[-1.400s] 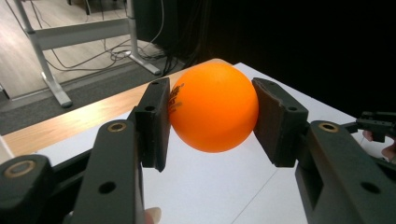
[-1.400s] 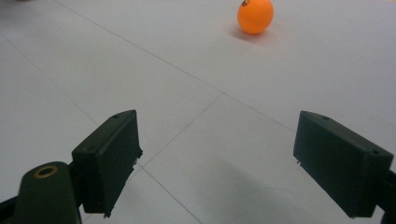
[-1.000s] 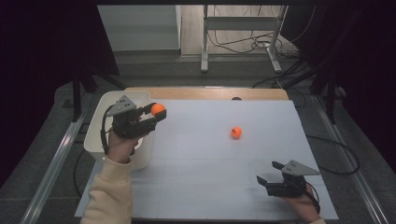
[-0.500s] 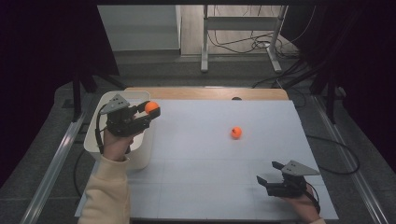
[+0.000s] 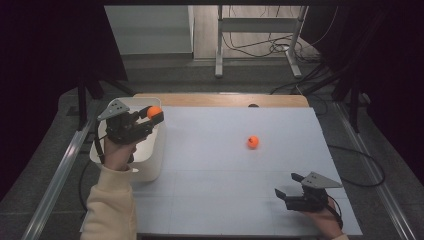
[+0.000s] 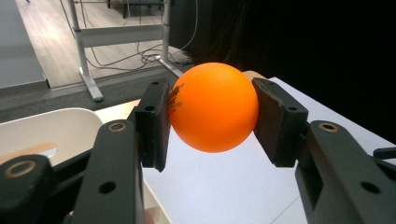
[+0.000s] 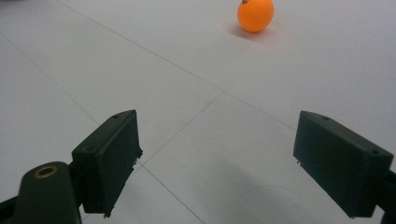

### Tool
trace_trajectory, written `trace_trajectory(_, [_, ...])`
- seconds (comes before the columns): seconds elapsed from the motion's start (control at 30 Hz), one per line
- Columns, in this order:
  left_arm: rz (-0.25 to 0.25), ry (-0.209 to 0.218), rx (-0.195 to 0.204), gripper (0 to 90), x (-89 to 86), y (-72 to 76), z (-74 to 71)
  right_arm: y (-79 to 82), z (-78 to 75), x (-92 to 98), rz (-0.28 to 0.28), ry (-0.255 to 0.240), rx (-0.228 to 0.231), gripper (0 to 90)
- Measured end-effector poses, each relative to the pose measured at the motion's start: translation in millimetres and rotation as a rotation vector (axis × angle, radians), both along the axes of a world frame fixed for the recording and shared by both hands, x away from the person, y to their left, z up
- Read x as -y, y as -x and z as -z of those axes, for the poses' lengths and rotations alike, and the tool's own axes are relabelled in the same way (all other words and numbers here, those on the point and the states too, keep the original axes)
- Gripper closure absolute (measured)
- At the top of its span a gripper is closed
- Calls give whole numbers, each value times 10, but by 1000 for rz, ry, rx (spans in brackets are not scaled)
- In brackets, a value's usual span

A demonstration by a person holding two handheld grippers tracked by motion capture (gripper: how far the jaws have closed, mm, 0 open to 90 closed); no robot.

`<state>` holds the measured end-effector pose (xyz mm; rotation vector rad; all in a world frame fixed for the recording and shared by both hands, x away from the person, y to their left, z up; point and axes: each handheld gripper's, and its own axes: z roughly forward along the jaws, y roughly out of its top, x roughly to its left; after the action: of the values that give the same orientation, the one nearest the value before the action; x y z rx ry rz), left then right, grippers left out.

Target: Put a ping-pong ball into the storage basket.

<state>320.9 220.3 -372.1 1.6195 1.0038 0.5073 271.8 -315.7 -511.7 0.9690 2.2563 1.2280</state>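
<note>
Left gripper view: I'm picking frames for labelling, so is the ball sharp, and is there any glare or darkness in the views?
Left gripper view: the orange ball is sharp, evenly lit, its print readable; the background at right is black. High view: dim, with dark edges. Right gripper view: the loose ball casts a soft shadow, no glare.

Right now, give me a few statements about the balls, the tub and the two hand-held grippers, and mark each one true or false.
1. The left hand-held gripper is clamped on an orange ball. True.
2. The right hand-held gripper holds a ball too. False: its jaws stand open with nothing between them.
3. A second orange ball lies on the white table. True.
4. The held ball already lies in the white tub. False: it is in the jaws, above the tub's rim.
</note>
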Motion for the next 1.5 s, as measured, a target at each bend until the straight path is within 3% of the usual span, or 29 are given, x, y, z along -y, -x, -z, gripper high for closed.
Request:
trace_trajectory(0.9, [-104,20,-35,503,-329,-99,116,6,1,4,0,1,0,150])
trace_trajectory(1.5, [-191,-4,-43,503,-454,-153,201,8,3,4,-2,4,-4,151])
